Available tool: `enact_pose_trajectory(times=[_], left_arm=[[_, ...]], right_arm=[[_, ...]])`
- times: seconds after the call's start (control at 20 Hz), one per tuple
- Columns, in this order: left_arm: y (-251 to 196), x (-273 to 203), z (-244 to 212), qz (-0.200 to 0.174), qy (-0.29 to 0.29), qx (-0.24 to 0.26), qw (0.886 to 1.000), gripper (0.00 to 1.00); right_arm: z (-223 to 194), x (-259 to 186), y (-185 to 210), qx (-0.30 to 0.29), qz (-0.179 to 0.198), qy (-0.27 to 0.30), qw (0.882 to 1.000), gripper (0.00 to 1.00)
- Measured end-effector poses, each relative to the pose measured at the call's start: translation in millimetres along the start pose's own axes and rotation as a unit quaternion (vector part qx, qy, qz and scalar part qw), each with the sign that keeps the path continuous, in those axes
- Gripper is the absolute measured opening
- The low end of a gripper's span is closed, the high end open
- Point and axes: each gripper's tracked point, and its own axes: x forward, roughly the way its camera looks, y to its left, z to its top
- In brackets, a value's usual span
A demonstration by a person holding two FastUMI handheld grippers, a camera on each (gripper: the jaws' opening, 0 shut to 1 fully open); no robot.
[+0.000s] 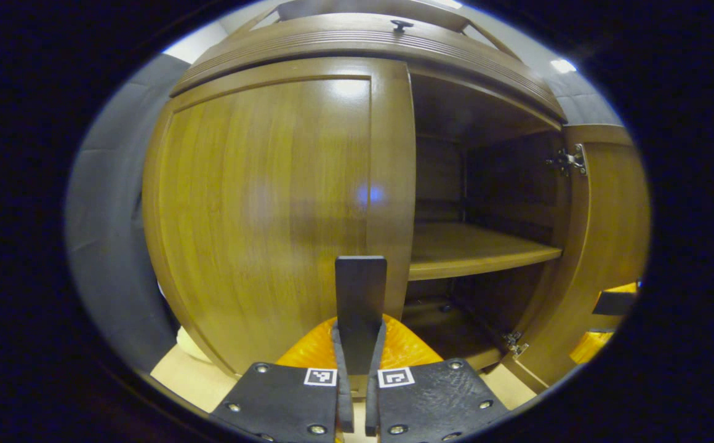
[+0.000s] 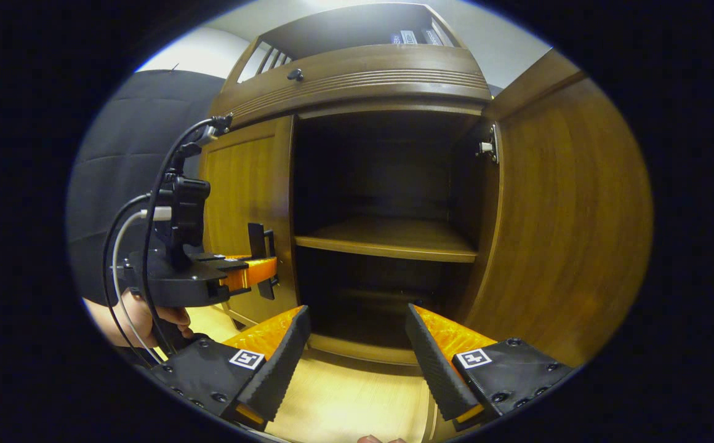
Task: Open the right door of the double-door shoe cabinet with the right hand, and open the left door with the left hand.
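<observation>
The brown wooden shoe cabinet (image 1: pixel 357 43) fills the left gripper view. Its left door (image 1: pixel 258 203) stands closed, flush with the frame. A dark flat handle (image 1: pixel 360 289) sticks out from that door's right edge, and my left gripper (image 1: pixel 360 335) is shut on it. The right door (image 1: pixel 609 234) is swung wide open. In the right gripper view my right gripper (image 2: pixel 357 344) is open and holds nothing, facing the open right half, with the right door (image 2: pixel 566 215) beside it. The left gripper (image 2: pixel 258 271), in a hand, sits at the left door (image 2: pixel 243 197).
Inside the open half a wooden shelf (image 2: pixel 388 240) crosses at mid height above a dark lower compartment. A small knob (image 2: pixel 295 74) sits on the drawer above the doors. Light wooden floor (image 2: pixel 344 400) lies in front. Cables (image 2: pixel 148 234) trail from the left gripper.
</observation>
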Motion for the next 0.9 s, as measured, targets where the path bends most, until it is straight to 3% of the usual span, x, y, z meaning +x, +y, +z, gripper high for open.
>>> enact_pose_trajectory(times=[0.15, 0.2, 0.85, 0.9], left_arm=[[-0.3, -3.1, -0.7, -0.002, 0.003, 0.001, 1.000, 0.10], [0.2, -4.5, -0.5, -0.002, 0.005, 0.004, 1.000, 0.10], [-1.6, -7.0, 4.8, -0.031, 0.005, -0.005, 0.999, 0.11], [-2.3, -5.9, 3.1, -0.032, 0.005, -0.006, 0.999, 0.10]], right_arm=[[0.2, -2.7, 0.8, 0.006, -0.006, 0.000, 1.000, 0.98], [-0.2, -4.6, 0.2, 0.010, -0.009, -0.001, 1.000, 0.94], [-13.8, -50.6, 8.2, 0.021, -0.065, 0.011, 0.998, 0.94], [-13.5, -55.1, 8.6, 0.023, -0.071, 0.009, 0.997, 0.98]])
